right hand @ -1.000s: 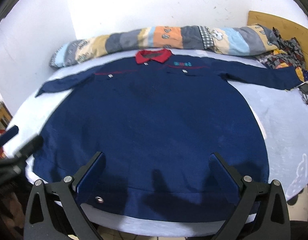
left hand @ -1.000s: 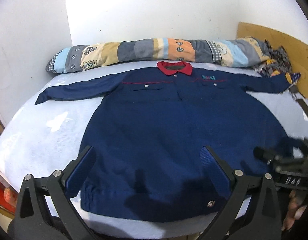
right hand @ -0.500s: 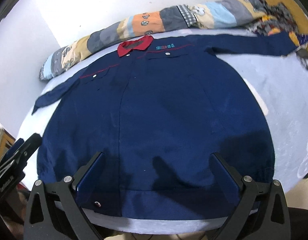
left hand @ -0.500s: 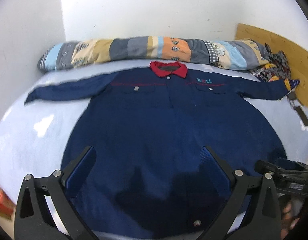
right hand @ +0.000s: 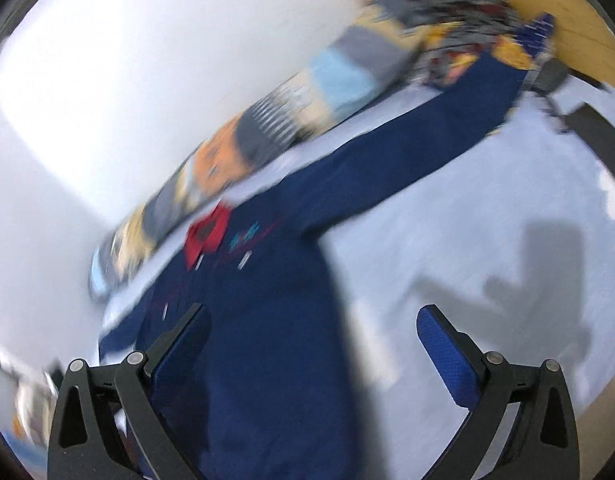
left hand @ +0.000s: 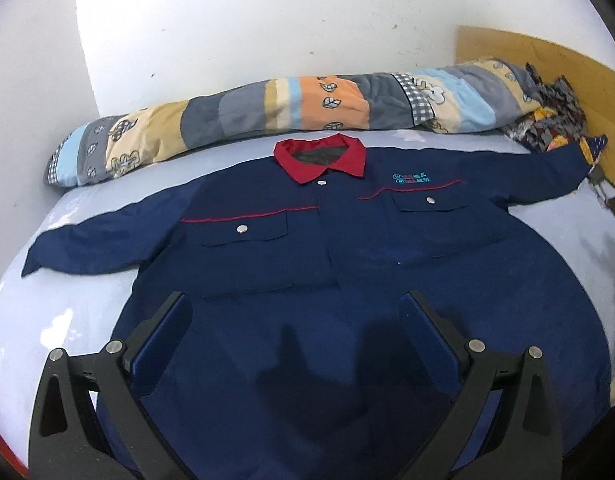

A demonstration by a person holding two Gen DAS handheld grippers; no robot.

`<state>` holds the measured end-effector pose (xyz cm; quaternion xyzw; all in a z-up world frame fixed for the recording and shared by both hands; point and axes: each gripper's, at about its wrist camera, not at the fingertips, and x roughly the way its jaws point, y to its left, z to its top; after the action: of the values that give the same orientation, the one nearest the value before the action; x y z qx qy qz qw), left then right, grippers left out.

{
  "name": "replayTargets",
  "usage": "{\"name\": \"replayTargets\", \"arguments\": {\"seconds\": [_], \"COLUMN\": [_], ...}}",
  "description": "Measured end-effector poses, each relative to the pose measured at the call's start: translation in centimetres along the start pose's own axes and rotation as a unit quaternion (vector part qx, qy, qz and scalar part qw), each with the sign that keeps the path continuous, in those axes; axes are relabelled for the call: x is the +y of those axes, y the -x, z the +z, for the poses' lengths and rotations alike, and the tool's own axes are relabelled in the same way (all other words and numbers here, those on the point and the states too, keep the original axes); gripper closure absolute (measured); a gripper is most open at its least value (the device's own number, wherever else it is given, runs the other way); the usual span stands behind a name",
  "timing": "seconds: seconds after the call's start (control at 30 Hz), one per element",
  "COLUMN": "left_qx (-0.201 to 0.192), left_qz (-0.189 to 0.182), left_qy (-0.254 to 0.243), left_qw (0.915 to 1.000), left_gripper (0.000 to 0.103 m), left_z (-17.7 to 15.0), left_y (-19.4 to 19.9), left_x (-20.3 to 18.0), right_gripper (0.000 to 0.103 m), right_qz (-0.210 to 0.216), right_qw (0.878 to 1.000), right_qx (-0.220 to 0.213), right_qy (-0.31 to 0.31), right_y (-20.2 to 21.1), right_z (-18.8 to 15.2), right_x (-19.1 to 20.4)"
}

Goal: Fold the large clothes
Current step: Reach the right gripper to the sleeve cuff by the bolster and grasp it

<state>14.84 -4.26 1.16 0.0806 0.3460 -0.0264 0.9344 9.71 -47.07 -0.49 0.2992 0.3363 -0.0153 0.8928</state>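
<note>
A navy work jacket (left hand: pixel 307 272) lies face up and spread flat on a bed with a pale blue sheet (left hand: pixel 67 312). Its red collar (left hand: pixel 319 158) points toward the white wall at the far side, and both sleeves stretch straight out to either side. The front is closed, with silver snaps on two chest pockets, red piping across the chest and a small teal logo on one side.

Your left gripper (left hand: pixel 295 312) hovers above the lower middle of the jacket. Its fingers (left hand: pixel 163 336) are spread wide apart and hold nothing; their shadow falls on the navy cloth between them.

Your right gripper (right hand: pixel 311 328) is tilted and its view is blurred by motion. Its fingers (right hand: pixel 447 356) are likewise spread wide and empty. One finger sits over the jacket's side edge, the other over the bare sheet beside it, where the gripper's shadow shows. From this view one sleeve (right hand: pixel 427 128) runs away toward the far corner of the bed.

Behind the collar, a long rolled patchwork quilt (left hand: pixel 291 108) in orange, grey, tan and light blue lies along the wall. At the far end of one sleeve a heap of dark patterned fabric (left hand: pixel 547 120) rests against a wooden headboard (left hand: pixel 547 56), and the cuff reaches it
</note>
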Motion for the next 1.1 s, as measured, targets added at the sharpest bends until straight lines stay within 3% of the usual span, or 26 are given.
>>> {"name": "replayTargets", "arguments": {"seconds": [0.17,0.2,0.23,0.3,0.5,0.87,0.93,0.97,1.0,1.03,1.1], "left_qx": [0.014,0.017,0.022,0.033,0.056,0.049,0.054,0.056,0.059,0.059,0.057], "left_qz": [-0.012,-0.012,-0.013,-0.017,-0.015,-0.028,-0.025,-0.026,-0.027,-0.026,-0.029], "left_qy": [-0.009,-0.009,-0.006,-0.001,-0.007,-0.025,-0.028,-0.029,-0.031,-0.033,-0.033], "left_qw": [0.9998,0.9997,0.9997,0.9993,0.9983,0.9981,0.9978,0.9976,0.9974,0.9974,0.9974], "left_gripper": [0.0,0.0,0.0,0.0,0.0,0.0,0.0,0.0,0.0,0.0,0.0], "left_z": [0.6,0.7,0.7,0.7,0.3,0.0,-0.1,-0.1,-0.2,-0.2,-0.1], "left_y": [-1.2,-1.4,-1.7,-2.3,-3.8,-4.3,-4.6,-4.7,-4.8,-4.8,-4.6], "left_x": [0.1,0.1,0.3,0.5,0.4,-0.2,-0.3,-0.4,-0.5,-0.7,-0.7], "right_gripper": [0.003,0.009,0.024,0.036,0.033,0.039,0.042,0.048,0.071,0.083,0.093], "right_qz": [-0.04,-0.045,-0.053,-0.068,-0.088,-0.159,-0.155,-0.156,-0.154,-0.156,-0.183], "right_qw": [0.996,0.995,0.993,0.99,0.975,0.971,0.971,0.973,0.974,0.975,0.971], "right_qx": [-0.048,-0.054,-0.056,-0.069,-0.103,-0.096,-0.097,-0.085,-0.083,-0.089,-0.105], "right_qy": [-0.067,-0.076,-0.084,-0.102,-0.178,-0.151,-0.152,-0.148,-0.141,-0.13,-0.111], "right_y": [-1.3,-1.9,-2.4,-3.7,-7.5,-14.4,-15.4,-16.1,-16.4,-16.3,-15.3], "right_z": [8.7,10.3,11.5,14.5,20.0,24.3,24.6,24.8,24.8,24.7,24.4], "right_x": [-8.8,-10.4,-11.7,-14.5,-21.5,-26.5,-26.9,-27.0,-26.8,-26.2,-24.6]}}
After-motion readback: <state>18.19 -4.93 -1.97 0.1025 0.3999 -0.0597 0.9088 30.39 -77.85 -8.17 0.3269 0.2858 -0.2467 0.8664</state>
